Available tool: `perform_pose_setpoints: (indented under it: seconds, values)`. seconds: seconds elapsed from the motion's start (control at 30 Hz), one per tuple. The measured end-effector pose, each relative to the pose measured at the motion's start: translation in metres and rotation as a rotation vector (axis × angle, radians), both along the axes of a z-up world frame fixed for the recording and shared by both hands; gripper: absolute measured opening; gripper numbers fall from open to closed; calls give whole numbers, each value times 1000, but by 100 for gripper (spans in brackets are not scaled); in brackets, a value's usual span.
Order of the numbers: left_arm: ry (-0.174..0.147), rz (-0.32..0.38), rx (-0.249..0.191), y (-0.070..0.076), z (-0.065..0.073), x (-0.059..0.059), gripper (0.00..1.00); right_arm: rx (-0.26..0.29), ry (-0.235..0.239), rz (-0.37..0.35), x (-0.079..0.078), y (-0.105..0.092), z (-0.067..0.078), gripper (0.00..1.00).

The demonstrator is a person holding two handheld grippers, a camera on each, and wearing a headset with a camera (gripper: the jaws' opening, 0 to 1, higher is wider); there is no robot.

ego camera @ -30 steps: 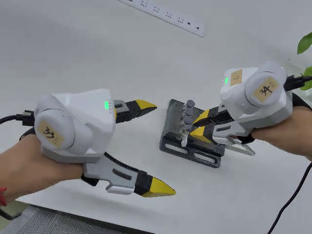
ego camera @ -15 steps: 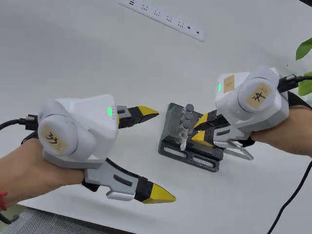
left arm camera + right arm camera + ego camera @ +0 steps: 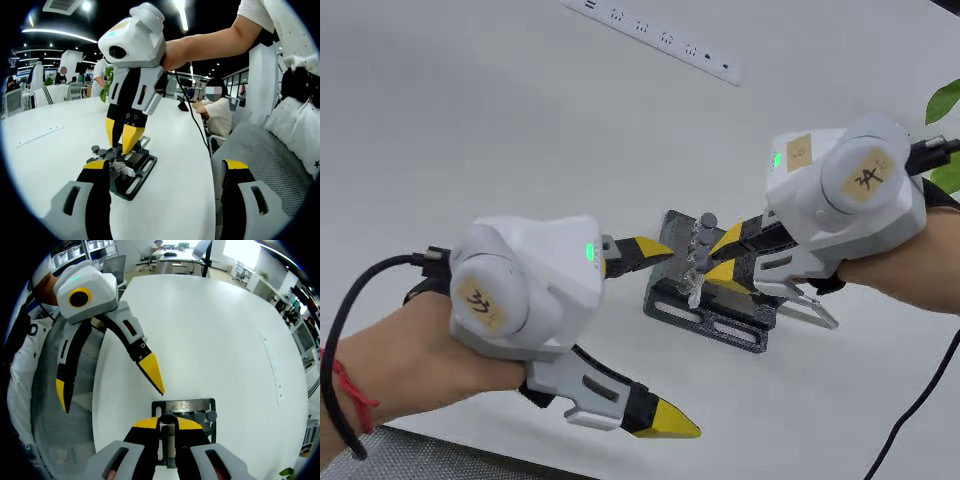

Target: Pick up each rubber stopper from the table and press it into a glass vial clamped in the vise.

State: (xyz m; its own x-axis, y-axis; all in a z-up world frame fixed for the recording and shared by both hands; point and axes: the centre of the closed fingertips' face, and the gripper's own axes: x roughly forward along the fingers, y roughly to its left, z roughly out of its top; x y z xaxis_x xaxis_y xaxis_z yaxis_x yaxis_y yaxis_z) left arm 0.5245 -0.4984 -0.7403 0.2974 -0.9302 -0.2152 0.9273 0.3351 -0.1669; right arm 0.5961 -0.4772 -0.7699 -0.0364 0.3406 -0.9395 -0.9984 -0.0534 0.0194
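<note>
White tabletop [image 3: 520, 120], vise [image 3: 712, 322] mid-surface. Right tongs [image 3: 720, 256] pinch a rubber stopper [image 3: 167, 418] atop a glass vial [image 3: 694, 287] clamped in it. Left tongs [image 3: 682, 340] spread wide, holding nothing, just beside vise.

In the head view the right gripper [image 3: 712, 264] covers the vise [image 3: 715, 322] on its 3 o'clock side, and the vials [image 3: 698, 255] are too small and crowded to count. Whether its jaws pinch the stopper [image 3: 167, 418] cannot be told in the right gripper view, where the vial [image 3: 170, 442] below it runs off at 6 o'clock. The power strip [image 3: 660, 38] is cut at 11 o'clock, the plant leaf [image 3: 942, 100] at 2 o'clock, a black cable [image 3: 342, 330] at 8 o'clock.
</note>
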Motion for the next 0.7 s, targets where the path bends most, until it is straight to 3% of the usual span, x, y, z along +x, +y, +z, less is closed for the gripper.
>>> perform_pose_setpoints:
  seconds: [0.7]
  values:
    - [-1,-7,-6,-2,0,4,92,28,0,0,-3,6,5,6]
